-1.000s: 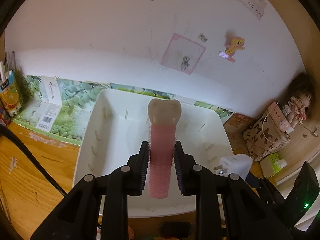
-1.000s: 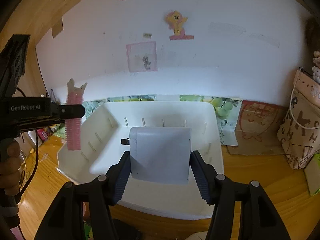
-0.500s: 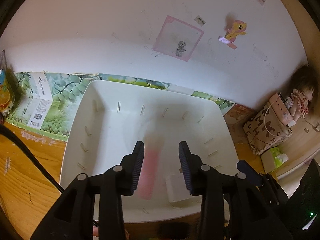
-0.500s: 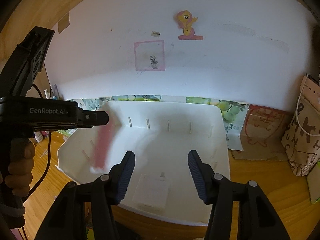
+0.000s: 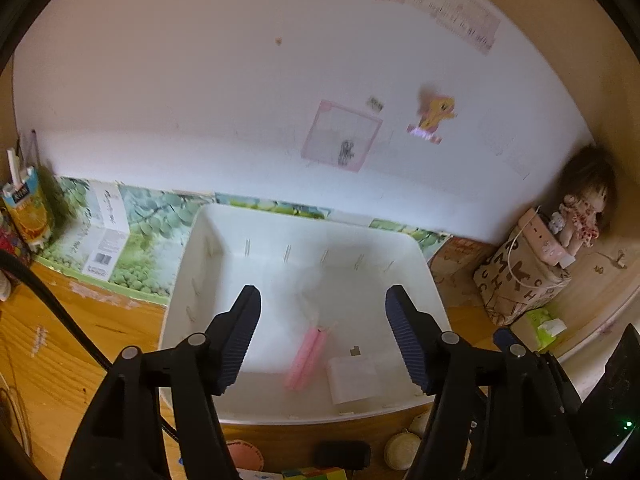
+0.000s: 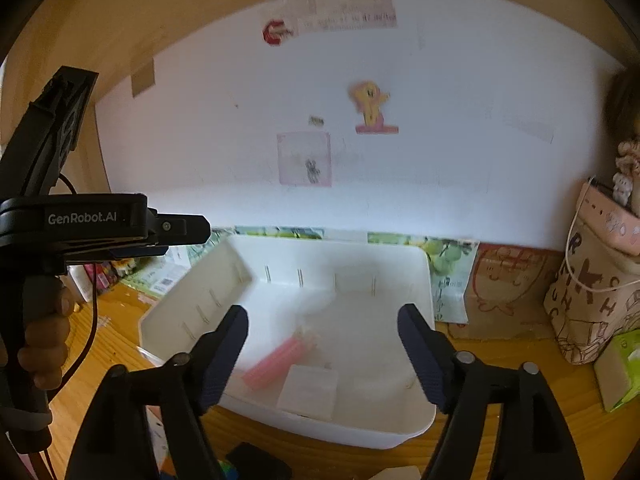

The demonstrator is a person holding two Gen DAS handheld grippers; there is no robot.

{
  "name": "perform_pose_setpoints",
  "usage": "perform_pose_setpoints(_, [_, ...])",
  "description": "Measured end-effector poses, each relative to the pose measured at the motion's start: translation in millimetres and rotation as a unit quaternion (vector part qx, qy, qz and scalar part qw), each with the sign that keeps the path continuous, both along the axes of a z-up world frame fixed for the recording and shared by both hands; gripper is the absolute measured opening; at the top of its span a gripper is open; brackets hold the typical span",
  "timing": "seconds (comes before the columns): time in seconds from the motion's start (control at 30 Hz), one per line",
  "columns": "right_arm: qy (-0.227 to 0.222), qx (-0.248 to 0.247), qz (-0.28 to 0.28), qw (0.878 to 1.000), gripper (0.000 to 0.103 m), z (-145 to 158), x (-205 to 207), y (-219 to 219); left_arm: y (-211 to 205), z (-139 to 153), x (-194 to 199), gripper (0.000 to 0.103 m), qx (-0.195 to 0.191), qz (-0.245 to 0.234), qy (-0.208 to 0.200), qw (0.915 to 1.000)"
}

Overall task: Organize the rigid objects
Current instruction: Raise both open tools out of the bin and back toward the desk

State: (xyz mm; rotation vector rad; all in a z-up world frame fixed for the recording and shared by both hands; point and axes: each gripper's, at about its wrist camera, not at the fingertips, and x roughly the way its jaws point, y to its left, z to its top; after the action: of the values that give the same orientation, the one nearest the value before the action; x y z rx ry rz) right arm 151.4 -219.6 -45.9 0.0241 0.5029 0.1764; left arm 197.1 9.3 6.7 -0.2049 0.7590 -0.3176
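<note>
Both the left gripper (image 5: 322,336) and the right gripper (image 6: 322,354) are opening and hold nothing. At lower centre of the frame, the pink roller (image 5: 306,356) and the white block (image 5: 354,376) lie in the white bin (image 5: 180,280).

- The bin (image 5: 188,280) is plain white, with thin pale slots along its walls.
- The hair roller (image 5: 306,354) in it is pink with a cream end.
- The charger block (image 5: 354,376) beside it is white.
- The left gripper (image 5: 322,336) and right gripper (image 6: 322,356) are black, with dark blue ribbed pads (image 5: 240,340).
- The desk (image 5: 52,344) is orange-brown wood.
- The wall (image 5: 200,100) is white, bearing a pink-edged drawing (image 5: 340,134) and a yellow pony sticker (image 5: 434,114) with pink mane.
- The bag (image 6: 592,292) is beige with brown letters.
- The tissue pack (image 6: 620,368) is lime green.
</note>
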Motion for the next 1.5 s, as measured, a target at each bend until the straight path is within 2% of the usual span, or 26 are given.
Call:
perform_pose_setpoints(0.2, [-0.023, 0.004, -0.001, 1.000, 0.082, 15, -20, 3, 9, 22, -27, 0.069, 0.015, 0.012, -0.028, 0.9994])
perform_pose_setpoints(0.4, [-0.034, 0.006, -0.004, 0.999, 0.084, 23, -46, 7, 24, 29, -56, 0.080, 0.026, 0.033, -0.040, 0.9983])
perform_pose_setpoints(0.53, [-0.037, 0.009, -0.009, 0.999, 0.085, 26, -64, 12, 34, 29, -75, 0.082, 0.029, 0.044, -0.035, 0.9980])
perform_pose_setpoints(0.73, [-0.041, 0.016, -0.016, 0.999, 0.099, 29, -90, 18, 48, 31, -102, 0.082, 0.027, 0.055, -0.034, 0.9975])
perform_pose_setpoints(1.1, [-0.034, 0.019, -0.032, 0.999, 0.099, 28, -129, 29, 66, 25, -140, 0.083, 0.035, 0.046, -0.018, 0.9982])
perform_pose_setpoints(1.5, [-0.020, 0.029, -0.037, 0.999, 0.099, 18, -153, 46, 72, 15, -171, 0.083, 0.065, 0.015, 0.005, 0.9977])
